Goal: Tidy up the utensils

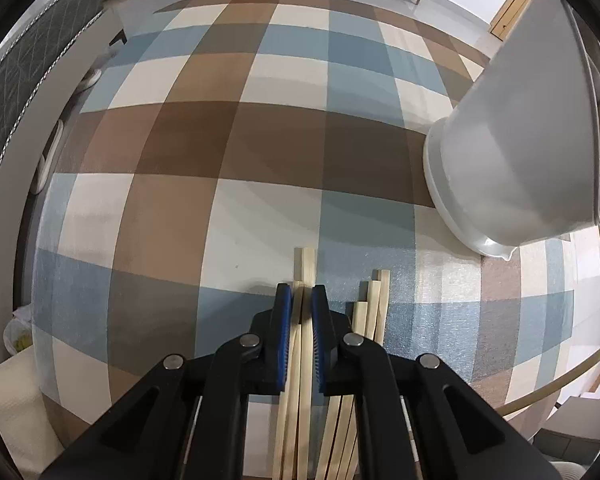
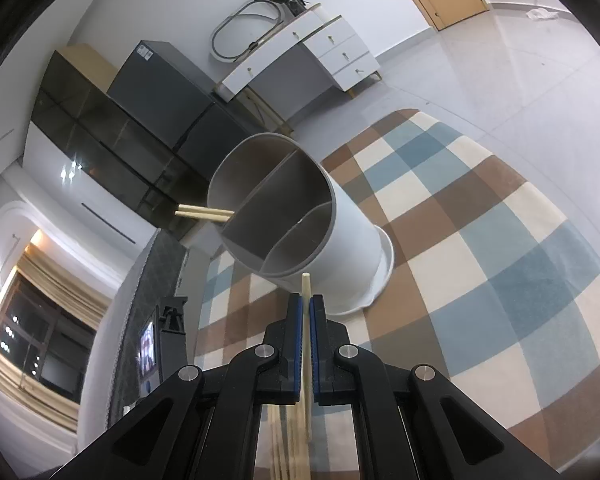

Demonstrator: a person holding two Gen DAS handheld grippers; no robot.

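Left wrist view: left gripper (image 1: 301, 294) clenched on two wooden chopsticks (image 1: 305, 268) low over the checked tablecloth (image 1: 228, 140); loose chopsticks (image 1: 374, 304) just right of it; white utensil holder (image 1: 512, 152) at far right. Right wrist view: right gripper (image 2: 306, 304) clenched on one chopstick (image 2: 306, 286), its tip near the holder's rim; the divided holder (image 2: 300, 220) already has a chopstick pair (image 2: 204, 212) poking from its left compartment.

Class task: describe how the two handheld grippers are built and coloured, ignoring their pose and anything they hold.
The left gripper and right gripper look identical: matte black angular linkage arms joined by round silver pivot pins, and flat black fingers lined with ribbed blue pads. No cables, markings or sleeves show.
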